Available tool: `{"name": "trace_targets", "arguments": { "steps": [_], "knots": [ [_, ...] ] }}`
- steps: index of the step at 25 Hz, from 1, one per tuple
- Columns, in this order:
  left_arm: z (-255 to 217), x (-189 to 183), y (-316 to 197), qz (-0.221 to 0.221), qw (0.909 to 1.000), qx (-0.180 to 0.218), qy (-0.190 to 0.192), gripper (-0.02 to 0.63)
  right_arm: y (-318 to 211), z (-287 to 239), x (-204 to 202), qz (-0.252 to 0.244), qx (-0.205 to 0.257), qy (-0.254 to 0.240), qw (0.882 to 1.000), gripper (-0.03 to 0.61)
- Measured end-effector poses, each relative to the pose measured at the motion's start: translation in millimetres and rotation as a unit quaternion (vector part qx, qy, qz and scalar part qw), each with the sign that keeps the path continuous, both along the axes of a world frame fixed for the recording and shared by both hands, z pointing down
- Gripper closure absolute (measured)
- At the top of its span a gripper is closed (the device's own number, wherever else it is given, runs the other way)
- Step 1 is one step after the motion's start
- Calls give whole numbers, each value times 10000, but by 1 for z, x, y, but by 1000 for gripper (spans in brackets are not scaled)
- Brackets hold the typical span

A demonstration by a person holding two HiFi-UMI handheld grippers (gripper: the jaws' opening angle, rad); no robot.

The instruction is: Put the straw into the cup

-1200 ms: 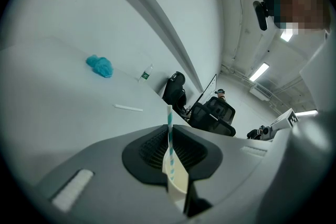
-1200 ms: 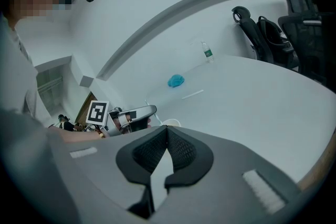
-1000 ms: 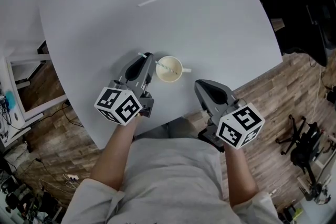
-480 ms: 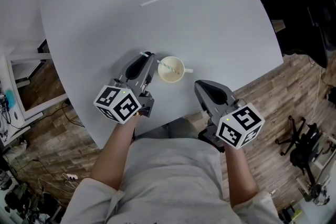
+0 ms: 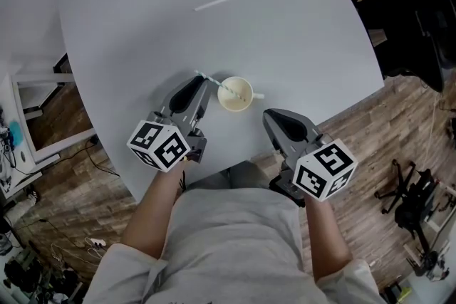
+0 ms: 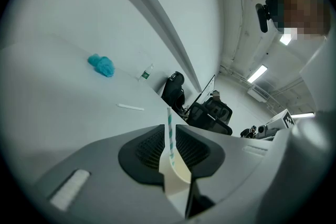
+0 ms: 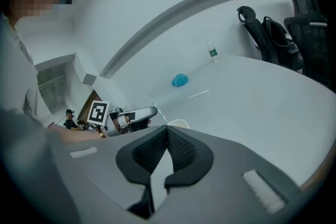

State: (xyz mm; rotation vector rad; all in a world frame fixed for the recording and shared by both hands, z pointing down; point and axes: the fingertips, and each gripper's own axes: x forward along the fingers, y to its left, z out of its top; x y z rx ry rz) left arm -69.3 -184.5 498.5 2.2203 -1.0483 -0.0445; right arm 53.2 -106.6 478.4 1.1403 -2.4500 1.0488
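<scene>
Striped straw (image 5: 216, 85), one end hidden inside left claw (image 5: 201, 80).

Left tongs (image 5: 204, 82), right tongs (image 5: 271, 117): both closed

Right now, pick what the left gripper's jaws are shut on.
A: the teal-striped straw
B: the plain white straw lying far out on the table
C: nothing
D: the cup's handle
A: the left gripper has its jaws pinched on the teal-striped straw, whose other end dips into the cup.
</scene>
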Motion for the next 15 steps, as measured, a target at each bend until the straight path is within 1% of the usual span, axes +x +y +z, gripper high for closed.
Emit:
{"name": "trace_targets", "arguments": {
  "steps": [5, 10, 15],
  "knots": [
    [-3, -4, 10, 61, 9999, 50, -114, 537, 5, -4, -1, 24, 101, -16, 9999, 571],
    [-7, -4, 28, 218, 9989, 113, -388, 551, 12, -13, -2, 57, 184, 10, 9998, 571],
    [-16, -1, 41, 326, 9984, 100, -452, 580, 19, -25, -2, 104, 326, 11, 9994, 571]
  ]
}}
